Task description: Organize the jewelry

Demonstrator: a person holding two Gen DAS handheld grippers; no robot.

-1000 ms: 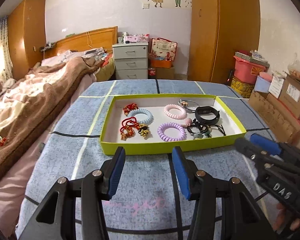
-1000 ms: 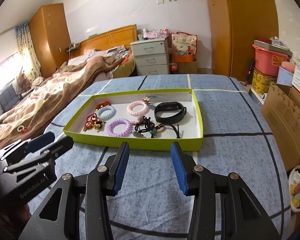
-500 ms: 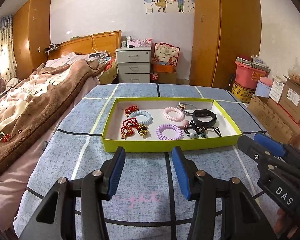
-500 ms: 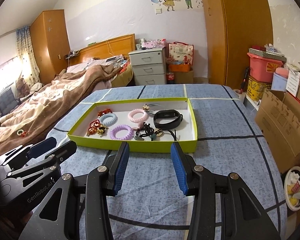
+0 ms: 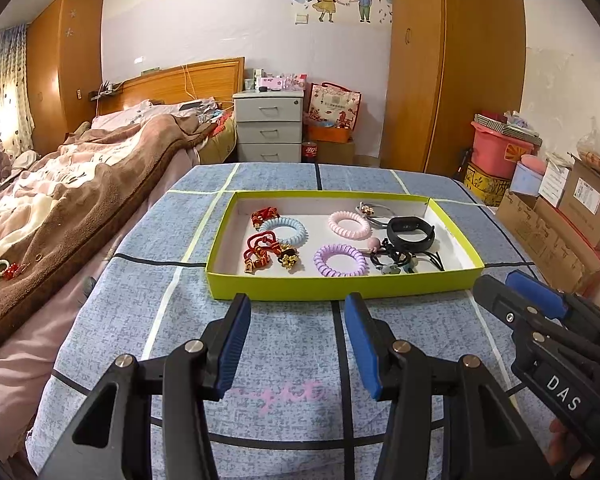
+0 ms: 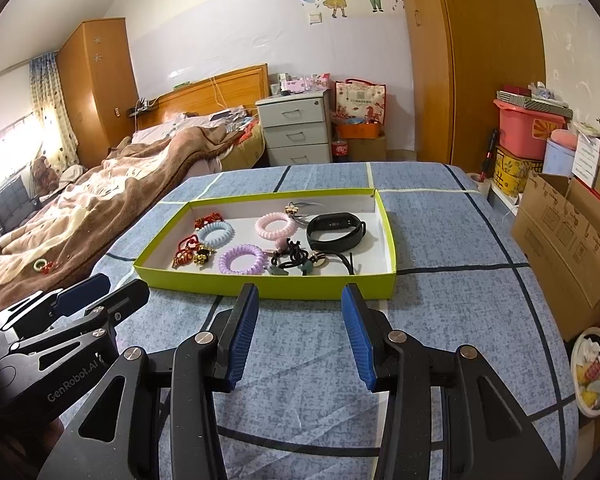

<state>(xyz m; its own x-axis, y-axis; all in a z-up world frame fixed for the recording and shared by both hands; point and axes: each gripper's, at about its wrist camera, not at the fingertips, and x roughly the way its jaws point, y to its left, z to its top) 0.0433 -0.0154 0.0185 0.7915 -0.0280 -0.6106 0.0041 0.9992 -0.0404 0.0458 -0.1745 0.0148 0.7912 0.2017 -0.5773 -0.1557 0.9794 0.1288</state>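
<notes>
Hovering short of the green tray (image 5: 342, 289), left gripper (image 5: 296, 346) and right gripper (image 6: 300, 338) both gaping, empty; jewelry already inside, stage unclear.

A tray (image 5: 340, 290) lay on the table (image 5: 292, 360), holding hair ties (image 5: 340, 259) and a wristband (image 5: 410, 233) at its right; a bed (image 5: 80, 200) stood left.

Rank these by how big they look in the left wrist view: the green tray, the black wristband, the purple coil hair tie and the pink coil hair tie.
1. green tray
2. black wristband
3. purple coil hair tie
4. pink coil hair tie

The last three look close in size. The pink one lies farther back, so it may only seem smaller.
</notes>
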